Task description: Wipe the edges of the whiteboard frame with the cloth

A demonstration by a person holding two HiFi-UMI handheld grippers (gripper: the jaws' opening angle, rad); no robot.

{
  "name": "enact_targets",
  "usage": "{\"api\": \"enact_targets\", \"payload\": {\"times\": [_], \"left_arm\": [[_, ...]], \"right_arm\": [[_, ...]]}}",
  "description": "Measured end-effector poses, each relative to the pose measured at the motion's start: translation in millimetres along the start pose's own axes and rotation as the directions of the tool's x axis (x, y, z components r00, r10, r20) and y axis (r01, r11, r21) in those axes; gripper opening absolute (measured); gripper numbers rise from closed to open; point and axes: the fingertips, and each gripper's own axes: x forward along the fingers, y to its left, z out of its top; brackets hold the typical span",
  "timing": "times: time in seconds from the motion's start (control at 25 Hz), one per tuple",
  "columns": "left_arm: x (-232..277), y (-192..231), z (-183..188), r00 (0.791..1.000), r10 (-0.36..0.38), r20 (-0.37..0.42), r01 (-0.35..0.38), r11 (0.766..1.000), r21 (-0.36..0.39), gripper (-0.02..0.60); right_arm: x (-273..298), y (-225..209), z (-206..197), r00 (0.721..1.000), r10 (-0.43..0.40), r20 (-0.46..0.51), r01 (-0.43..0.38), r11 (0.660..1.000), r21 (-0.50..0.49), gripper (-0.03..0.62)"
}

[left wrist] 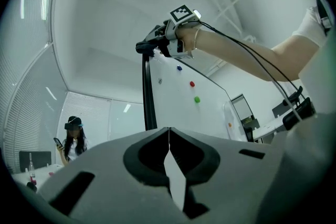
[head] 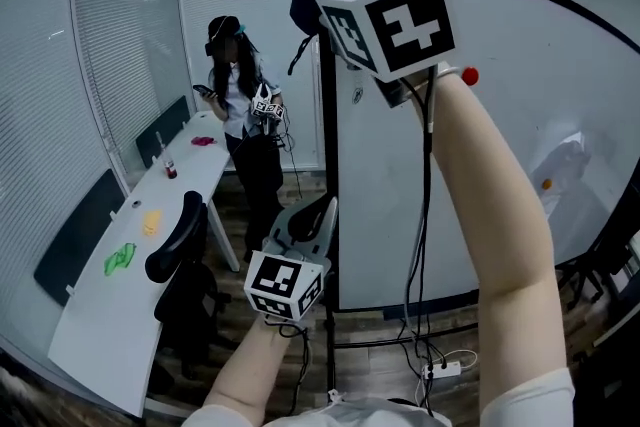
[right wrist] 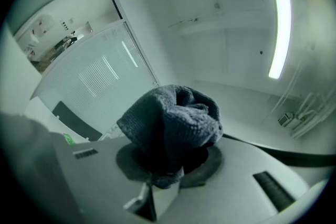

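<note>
Right gripper (right wrist: 157, 178) clamped on dark cloth (right wrist: 170, 123), held at top-left corner of whiteboard frame (head: 328, 175), approx. 12 o'clock in head view. Left gripper (left wrist: 169, 147), jaws together w/ nothing between, sits low at 6 o'clock. Person (head: 240, 105) at 10 o'clock beside table (head: 110, 315).
</note>
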Motion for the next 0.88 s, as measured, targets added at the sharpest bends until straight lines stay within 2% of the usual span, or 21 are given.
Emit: {"api": "enact_targets", "payload": {"times": [0.16, 0.44, 0.88], "left_arm": [[4, -1, -6, 1.0, 0.016, -0.019, -0.016, 1.0, 0.02, 0.02], [26, -8, 5, 0.999, 0.04, -0.008, -0.039, 0.997, 0.066, 0.02], [94, -86, 23, 0.999, -0.004, 0.036, 0.001, 0.996, 0.086, 0.02]], "right_arm": [[1, -17, 15, 0.998, -0.052, 0.046, 0.051, 0.999, 0.019, 0.069], [1, -29, 14, 0.999, 0.001, 0.042, -0.005, 0.995, 0.101, 0.069], [-53, -119, -7, 0.996, -0.077, 0.052, 0.072, 0.992, 0.105, 0.069]]}}
